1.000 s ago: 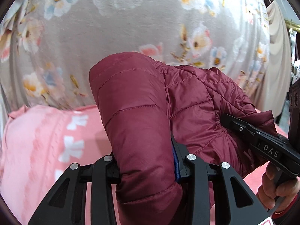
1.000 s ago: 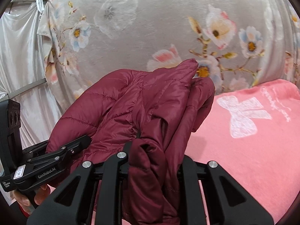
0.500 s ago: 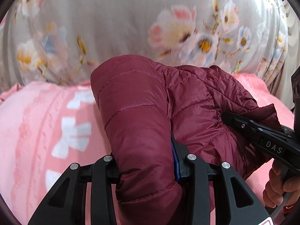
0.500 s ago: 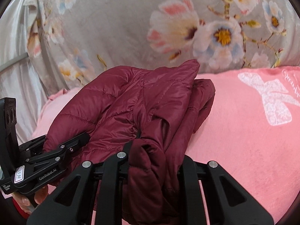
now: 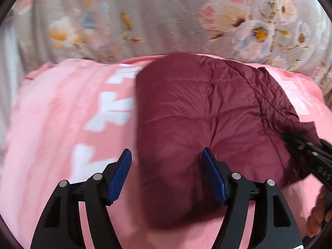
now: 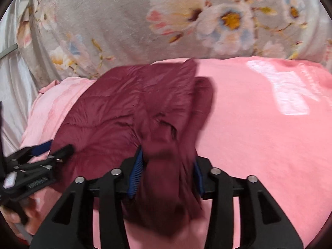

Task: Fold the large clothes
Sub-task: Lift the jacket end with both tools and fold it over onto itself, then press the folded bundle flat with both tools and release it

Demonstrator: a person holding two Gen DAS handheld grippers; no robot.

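A dark red quilted puffer jacket [image 5: 197, 120] lies folded in a bundle on the pink blanket [image 5: 62, 114]; it also shows in the right wrist view [image 6: 116, 112]. My left gripper [image 5: 167, 174] is open, its blue pads standing apart on both sides of the jacket's near edge. My right gripper [image 6: 168, 172] has its jaws partly parted around a bunched fold of the jacket; how firmly it holds is unclear. The right gripper's tip shows at the jacket's right edge [image 5: 307, 151], and the left gripper shows at the left [image 6: 39, 155].
The pink blanket with white bow prints [image 6: 259, 145] covers the surface. A grey floral cloth [image 5: 166, 16] hangs behind it. A pale curtain [image 6: 12, 83] hangs at the far left. Both now views are motion-blurred.
The jacket has come down from held up in the air onto the pink blanket. My left gripper has opened and let go of it. My right gripper's jaws have widened.
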